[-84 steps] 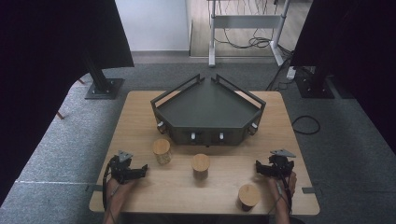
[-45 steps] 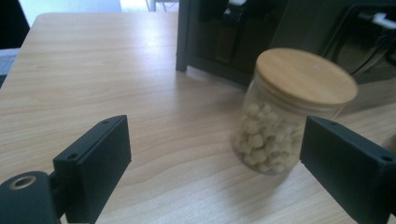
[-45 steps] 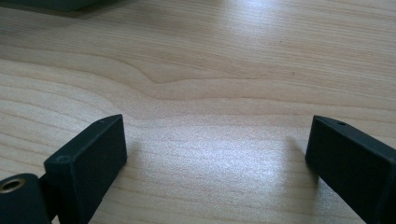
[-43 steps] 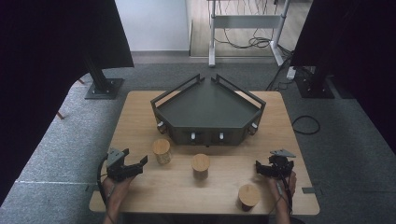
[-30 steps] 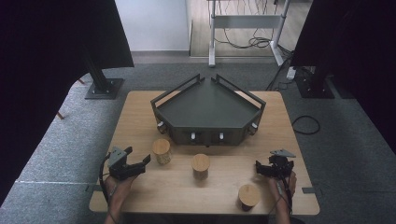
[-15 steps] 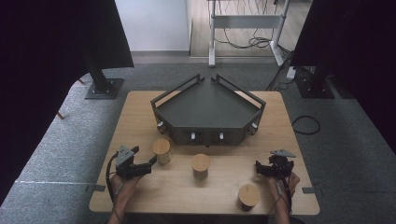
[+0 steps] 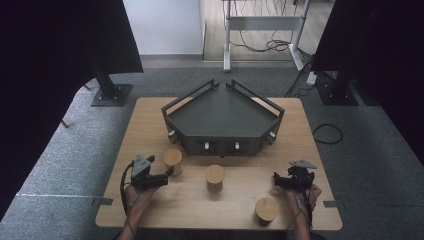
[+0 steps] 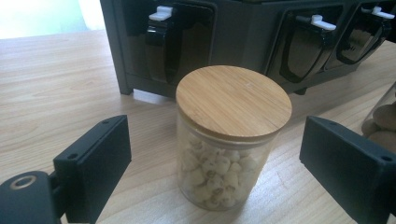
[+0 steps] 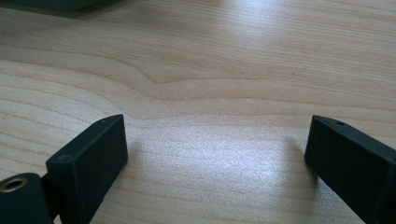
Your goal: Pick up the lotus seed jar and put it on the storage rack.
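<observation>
Three glass jars with bamboo lids stand on the wooden table (image 7: 150, 125): a left jar (image 7: 172, 159), a middle jar (image 7: 215, 177) and a right jar (image 7: 266, 210) near the front edge. My left gripper (image 7: 169, 173) is open and sits just short of the left jar. In the left gripper view that jar (image 8: 233, 100), filled with pale pieces, stands ahead between the wide jaws of the left gripper (image 8: 217, 140), and no pad touches it. My right gripper (image 7: 278, 181) is open and rests low over bare wood; the right gripper (image 9: 215, 135) has nothing between its jaws.
A dark angular tray box (image 7: 222, 120) with raised rails fills the back half of the table. Its front wall (image 8: 243, 32) carries clip handles with white tabs, right behind the left jar. The middle jar (image 8: 385, 121), holding brownish pieces, shows at the right edge of the left gripper view.
My left gripper has moved right and forward across the table, up to the left jar. The right gripper and the three jars have stayed in place.
</observation>
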A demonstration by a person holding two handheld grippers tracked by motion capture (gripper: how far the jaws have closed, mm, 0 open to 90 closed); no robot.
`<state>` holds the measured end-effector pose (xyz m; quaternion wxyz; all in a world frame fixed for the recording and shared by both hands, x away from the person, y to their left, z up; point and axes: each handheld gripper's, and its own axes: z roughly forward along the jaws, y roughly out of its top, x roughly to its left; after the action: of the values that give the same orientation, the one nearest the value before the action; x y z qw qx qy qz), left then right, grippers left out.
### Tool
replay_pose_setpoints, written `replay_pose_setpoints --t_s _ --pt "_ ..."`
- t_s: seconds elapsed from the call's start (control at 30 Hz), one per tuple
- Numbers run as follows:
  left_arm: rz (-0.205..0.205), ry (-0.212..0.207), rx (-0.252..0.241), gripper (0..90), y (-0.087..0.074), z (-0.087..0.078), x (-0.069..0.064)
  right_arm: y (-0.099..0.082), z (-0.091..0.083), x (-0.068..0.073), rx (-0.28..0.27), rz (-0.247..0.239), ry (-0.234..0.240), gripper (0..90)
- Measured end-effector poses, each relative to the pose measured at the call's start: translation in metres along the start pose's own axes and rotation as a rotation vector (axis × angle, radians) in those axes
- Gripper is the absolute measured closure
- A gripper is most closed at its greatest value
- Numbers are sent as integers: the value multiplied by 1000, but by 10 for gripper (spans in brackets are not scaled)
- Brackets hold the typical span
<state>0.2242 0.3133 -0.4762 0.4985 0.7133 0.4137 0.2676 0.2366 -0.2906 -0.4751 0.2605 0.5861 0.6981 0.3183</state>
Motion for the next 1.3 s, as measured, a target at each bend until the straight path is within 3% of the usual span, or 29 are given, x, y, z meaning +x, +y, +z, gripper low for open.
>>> replay_pose_setpoints --t_s 1.0,1.3 --pt "31 -32 19 97 6 35 -5 0 0 0 0 -5 4 51" --pt "13 -29 27 217 7 38 -2 0 0 0 1 -5 5 51"
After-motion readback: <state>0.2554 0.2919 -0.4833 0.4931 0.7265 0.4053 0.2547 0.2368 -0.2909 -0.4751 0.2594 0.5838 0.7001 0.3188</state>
